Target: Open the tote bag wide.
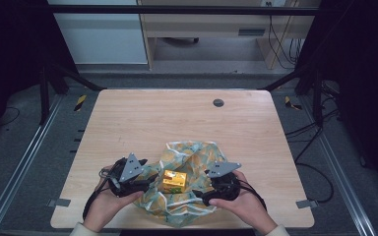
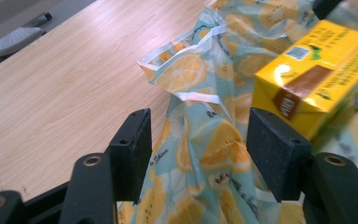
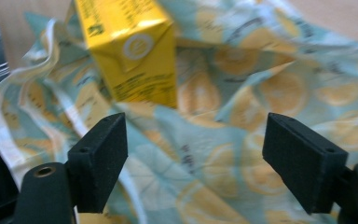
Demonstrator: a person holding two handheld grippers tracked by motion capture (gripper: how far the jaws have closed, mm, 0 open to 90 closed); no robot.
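Both grippers stand spread at the lemon-print bag (image 1: 189,196), left gripper (image 2: 193,154) straddling a fold, right gripper (image 3: 193,158) empty. The yellow carton (image 1: 173,181) lies between them. Each should pinch one film layer only, clear of the carton.

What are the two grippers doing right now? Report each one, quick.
Left gripper: open, jaws either side of a fold of the bag, not clamped.
Right gripper: open, over the bag, below the carton, holding nothing.

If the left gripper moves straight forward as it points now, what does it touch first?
Most likely the crumpled lemon-print plastic bag, which already lies between the open jaws of the left gripper. The yellow drink carton sits farther right.
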